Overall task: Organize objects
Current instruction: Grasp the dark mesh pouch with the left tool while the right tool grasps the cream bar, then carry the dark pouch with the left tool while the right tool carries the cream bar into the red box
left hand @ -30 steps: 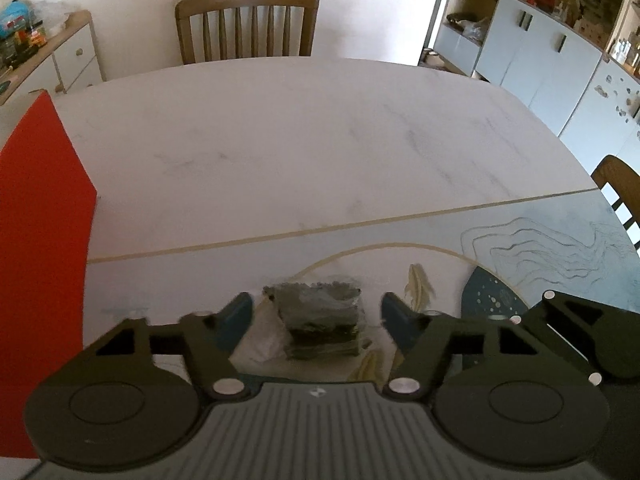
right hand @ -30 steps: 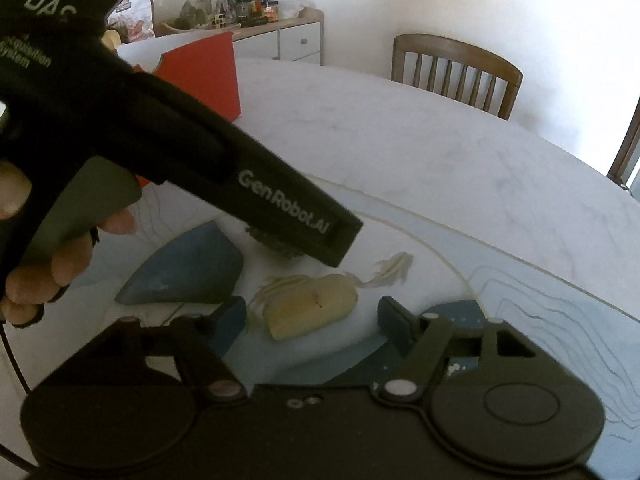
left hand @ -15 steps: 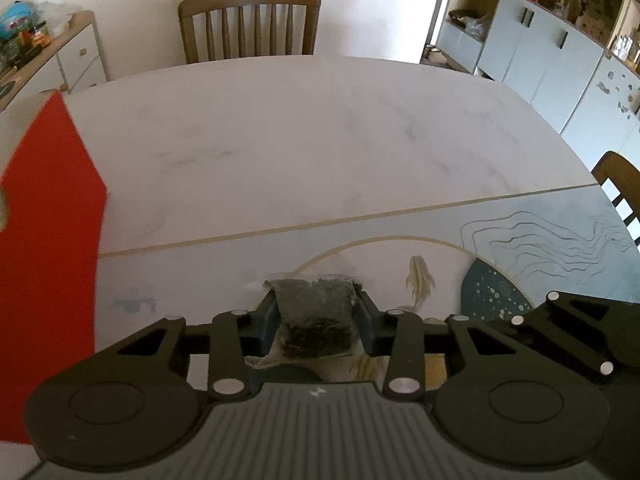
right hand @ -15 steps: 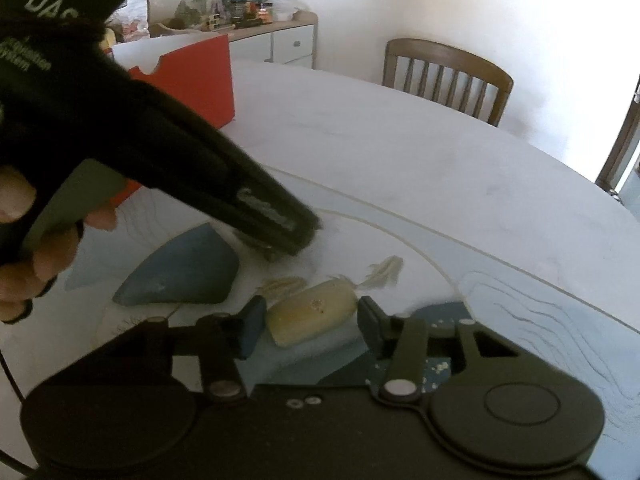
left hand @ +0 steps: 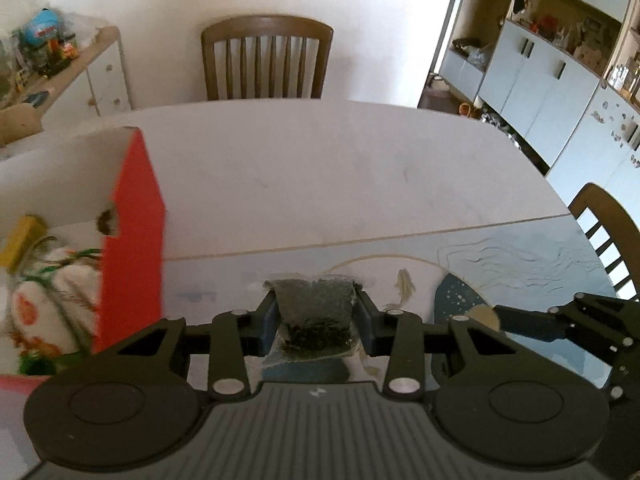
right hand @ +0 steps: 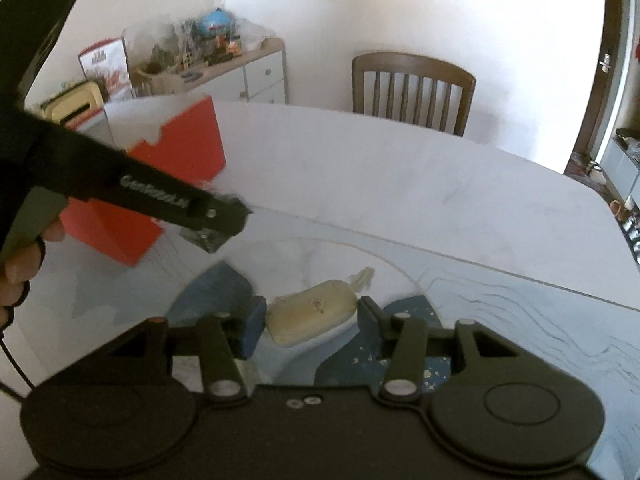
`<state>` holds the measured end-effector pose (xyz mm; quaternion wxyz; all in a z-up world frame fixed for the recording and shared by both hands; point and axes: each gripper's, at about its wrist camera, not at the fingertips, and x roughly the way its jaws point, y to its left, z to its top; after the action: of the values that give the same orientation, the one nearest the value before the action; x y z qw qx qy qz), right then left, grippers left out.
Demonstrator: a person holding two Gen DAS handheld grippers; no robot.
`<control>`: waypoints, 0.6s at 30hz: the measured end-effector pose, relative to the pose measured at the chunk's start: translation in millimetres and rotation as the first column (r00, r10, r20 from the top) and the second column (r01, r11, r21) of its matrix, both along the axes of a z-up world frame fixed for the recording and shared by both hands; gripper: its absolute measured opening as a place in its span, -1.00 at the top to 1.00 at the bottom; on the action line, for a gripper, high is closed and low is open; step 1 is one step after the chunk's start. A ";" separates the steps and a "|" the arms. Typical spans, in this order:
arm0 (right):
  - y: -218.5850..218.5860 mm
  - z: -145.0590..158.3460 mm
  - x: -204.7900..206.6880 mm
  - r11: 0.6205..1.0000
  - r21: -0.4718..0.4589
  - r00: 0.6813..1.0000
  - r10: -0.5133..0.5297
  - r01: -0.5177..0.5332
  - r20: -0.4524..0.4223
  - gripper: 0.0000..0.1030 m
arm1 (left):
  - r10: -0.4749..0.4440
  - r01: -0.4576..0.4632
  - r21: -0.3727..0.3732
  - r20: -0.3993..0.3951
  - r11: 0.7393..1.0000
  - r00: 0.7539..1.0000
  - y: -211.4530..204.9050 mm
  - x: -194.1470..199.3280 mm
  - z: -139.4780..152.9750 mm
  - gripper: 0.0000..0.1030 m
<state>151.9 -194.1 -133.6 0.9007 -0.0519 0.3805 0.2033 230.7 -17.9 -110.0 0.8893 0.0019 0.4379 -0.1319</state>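
My left gripper [left hand: 316, 316] is shut on a clear packet of dark dried leaves [left hand: 314, 312] and holds it lifted above the table. In the right wrist view the left gripper [right hand: 216, 220] hangs in the air beside the red box [right hand: 176, 184], with the packet [right hand: 204, 240] in it. My right gripper [right hand: 310, 316] is closed around a pale yellow wrapped roll [right hand: 312, 314]; its pads sit at both ends of the roll, which looks raised off the table.
The red open box [left hand: 132, 248] stands at the left with colourful packets [left hand: 52, 292] inside. The round table [left hand: 320, 184] has a white half and a blue patterned half. Wooden chairs [left hand: 266, 60] stand around it. A sideboard [right hand: 240, 68] stands behind.
My left gripper closed on the leaf packet, lifted it and moved towards the red box. My right gripper closed around the yellow roll.
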 end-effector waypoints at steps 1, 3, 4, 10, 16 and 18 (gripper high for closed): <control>0.1 5.3 -2.6 1.000 0.005 1.000 -0.004 0.004 0.004 0.06 | 0.005 -0.005 -0.008 0.003 1.000 1.000 5.2 -2.7 5.2 0.24; 1.1 14.2 -7.4 1.000 0.018 1.000 -0.013 0.012 0.014 0.06 | 0.013 -0.013 -0.013 0.011 1.000 1.000 14.8 -7.5 13.7 0.23; 2.0 20.4 -9.7 1.000 0.026 1.000 -0.018 0.018 0.017 0.06 | 0.014 -0.014 -0.018 0.015 1.000 1.000 19.5 -9.8 17.7 0.23; 15.3 49.4 -18.8 0.998 0.048 0.998 -0.030 0.028 0.052 0.06 | 0.024 -0.023 -0.035 0.044 0.999 0.999 54.8 -25.4 42.2 0.23; 43.9 71.3 -20.6 0.998 0.069 0.997 -0.003 -0.003 0.081 0.06 | 0.037 -0.035 -0.029 0.083 0.999 0.996 90.9 -35.7 62.5 0.23; 55.4 78.8 -20.1 0.996 0.084 0.996 0.005 -0.012 0.084 0.06 | 0.043 -0.041 -0.029 0.095 0.999 0.994 103.8 -38.1 67.8 0.23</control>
<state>131.9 -138.8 -54.8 0.9163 -0.0239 0.3332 0.2209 192.6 85.9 -42.1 0.9119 -0.0129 0.3928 -0.1187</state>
